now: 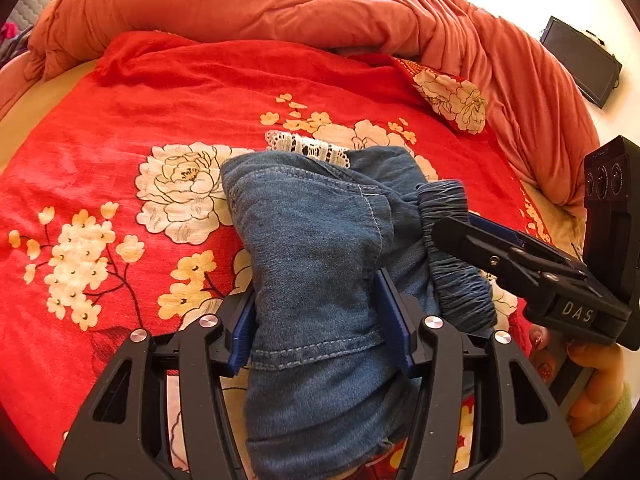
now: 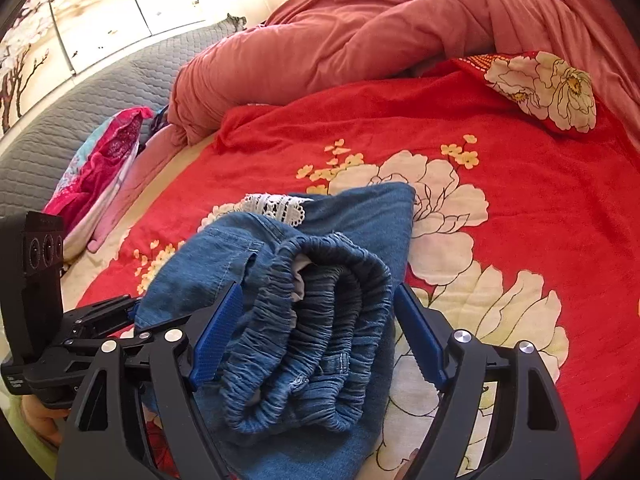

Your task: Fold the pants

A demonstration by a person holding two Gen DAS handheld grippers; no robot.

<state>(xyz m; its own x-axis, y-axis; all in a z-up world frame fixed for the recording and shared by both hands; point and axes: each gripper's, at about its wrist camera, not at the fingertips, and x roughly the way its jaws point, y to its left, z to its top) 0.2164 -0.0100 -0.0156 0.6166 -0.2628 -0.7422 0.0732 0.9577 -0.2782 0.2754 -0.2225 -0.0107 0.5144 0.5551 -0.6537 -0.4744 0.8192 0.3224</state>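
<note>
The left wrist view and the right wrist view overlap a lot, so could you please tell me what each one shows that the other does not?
Only the left wrist view shows a dark screen at the far right.

Only the right wrist view shows a pink patterned cloth, a grey quilted cover and blossom-painted panels.

Both show the folded denim pants with white lace trim, the red floral bedspread, the orange duvet, and the left claw and right claw.

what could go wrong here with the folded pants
1. The left gripper has denim bunched between its pads; pulling back may drag the pants and undo the fold.
2. The right gripper stands open around the waistband, one pad touching it, so it may snag.
3. The bundle looks lumpy and may slump on the bedspread.
</note>
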